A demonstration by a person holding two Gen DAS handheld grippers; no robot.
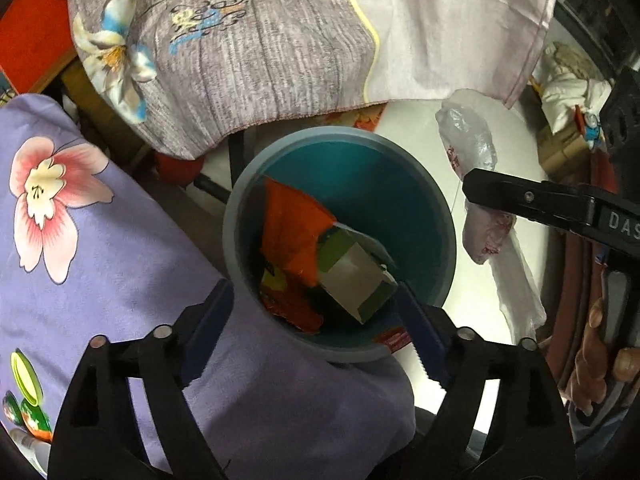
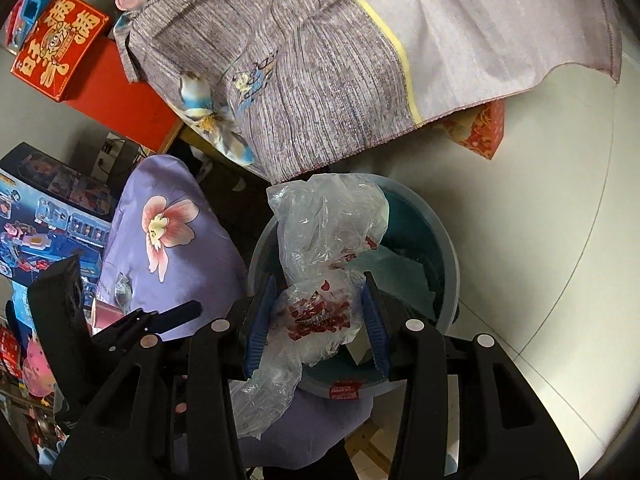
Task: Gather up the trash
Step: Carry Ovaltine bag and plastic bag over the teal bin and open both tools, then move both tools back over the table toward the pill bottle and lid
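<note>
My right claw (image 2: 316, 316) is clamped on a crumpled plastic bag (image 2: 320, 312), held just over the bin (image 1: 444, 216) below. My left claw (image 1: 308, 332) is spread wide, gripping nothing, with a carton (image 1: 356, 280) inside the bin just ahead of it.

Pale tiled floor (image 2: 540, 208), grey floral cloth (image 2: 320, 80) draped over furniture, purple flowered cushion (image 1: 80, 220)

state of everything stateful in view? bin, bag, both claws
trash bin: upright, open top, partly filled
carton: lying tilted inside the bin
red wrapper: inside the bin
plastic bag: crumpled, gripped, hanging over the bin
right claw: shut on plastic bag
left claw: open, holding nothing, over the bin's near rim
</note>
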